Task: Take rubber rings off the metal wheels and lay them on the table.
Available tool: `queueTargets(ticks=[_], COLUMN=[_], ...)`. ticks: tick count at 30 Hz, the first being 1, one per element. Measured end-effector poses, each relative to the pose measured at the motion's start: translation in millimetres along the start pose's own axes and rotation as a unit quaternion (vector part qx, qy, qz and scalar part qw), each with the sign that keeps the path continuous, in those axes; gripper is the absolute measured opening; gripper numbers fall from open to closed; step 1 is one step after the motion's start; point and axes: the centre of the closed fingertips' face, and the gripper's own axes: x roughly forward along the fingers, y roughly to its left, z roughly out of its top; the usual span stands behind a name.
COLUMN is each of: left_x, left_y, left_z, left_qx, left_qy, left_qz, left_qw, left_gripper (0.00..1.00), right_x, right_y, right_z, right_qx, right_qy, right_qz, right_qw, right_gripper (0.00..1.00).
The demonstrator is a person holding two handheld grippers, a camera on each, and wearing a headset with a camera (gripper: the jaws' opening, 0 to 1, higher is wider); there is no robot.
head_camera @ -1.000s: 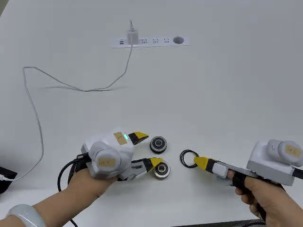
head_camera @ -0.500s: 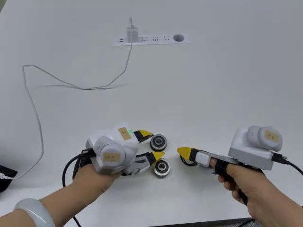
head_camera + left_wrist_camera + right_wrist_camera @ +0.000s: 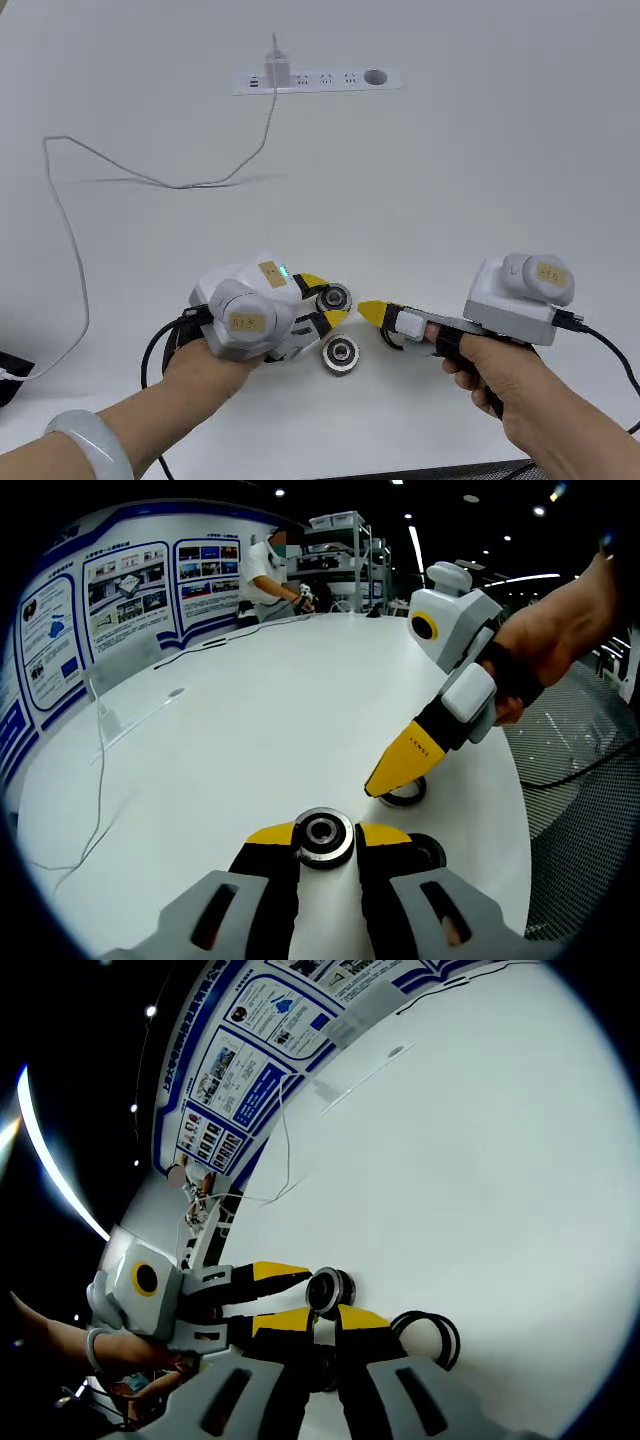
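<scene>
My left gripper (image 3: 327, 299) is clamped across the metal wheel (image 3: 322, 837), a yellow tip on either side of its rim, low over the table (image 3: 450, 180). My right gripper (image 3: 368, 311) points in from that wheel's 3 o'clock in the head view, jaws drawn together on nothing, tip just beside the wheel. A second wheel (image 3: 341, 353) lies at 6 o'clock of the first, and a loose rubber ring (image 3: 404, 796), possibly two overlapping, lies flat at about 4 o'clock, partly under the right gripper. I judge the wheel hard, dense and slick, so it needs a firm clamp. The dark band on its rim looks like thin, stretchy, grippy rubber, best pinched on the free arc facing the right tip and rolled off sideways
</scene>
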Motion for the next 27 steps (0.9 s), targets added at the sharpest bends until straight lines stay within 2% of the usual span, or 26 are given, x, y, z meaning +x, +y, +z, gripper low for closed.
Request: queueTargets(ticks=[2,7,27], left_x=[1.4,2.7,4.4], left_y=[1.7,4.4,4.8], left_z=[-3.0,-4.5,-4.9], left_qx=[0.000,-0.006,-0.013], left_qy=[0.008,0.009,0.010], left_qz=[0.003,0.005,0.001], left_qw=[1.0000,0.9999,0.9999], left_gripper=[0.22,0.17,0.14], right_x=[0.2,0.5,13.9], right_y=[0.1,-0.4,-8.1], right_z=[0.1,0.7,-1.3], right_qx=[0.000,0.000,0.018], right_qy=[0.000,0.000,0.006], right_qz=[0.000,0.000,-0.004], right_qw=[1.0000,1.0000,0.9998], right_gripper=[0.10,0.10,0.10])
